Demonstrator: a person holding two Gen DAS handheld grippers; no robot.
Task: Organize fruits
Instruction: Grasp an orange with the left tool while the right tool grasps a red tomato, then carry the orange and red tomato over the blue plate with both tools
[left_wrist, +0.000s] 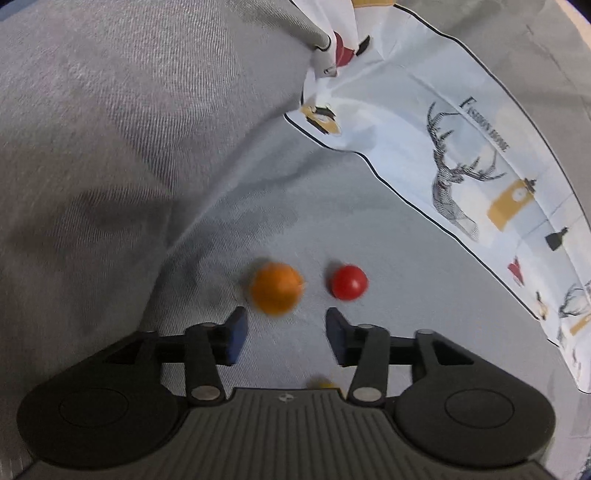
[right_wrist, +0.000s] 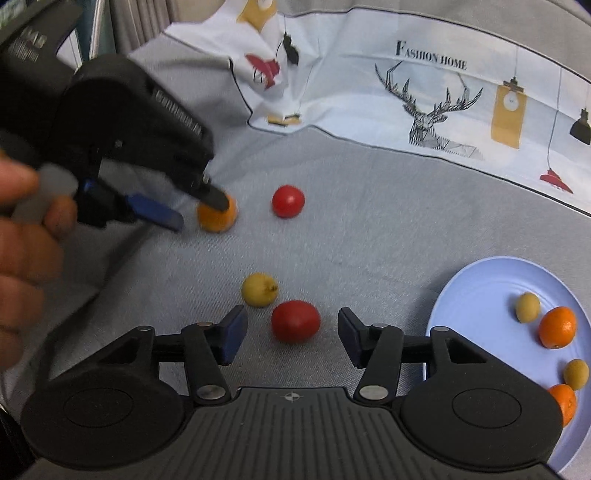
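An orange and a red tomato lie on the grey fabric just ahead of my open, empty left gripper. In the right wrist view the left gripper hovers over that orange, with the tomato to its right. My right gripper is open, with a larger red tomato between its fingers and a yellow fruit just ahead on the left. A pale blue plate at the right holds two oranges and two yellow fruits.
A white printed cloth with a deer drawing lies along the far side, also seen in the left wrist view. A grey cushion rises on the left. A hand holds the left gripper.
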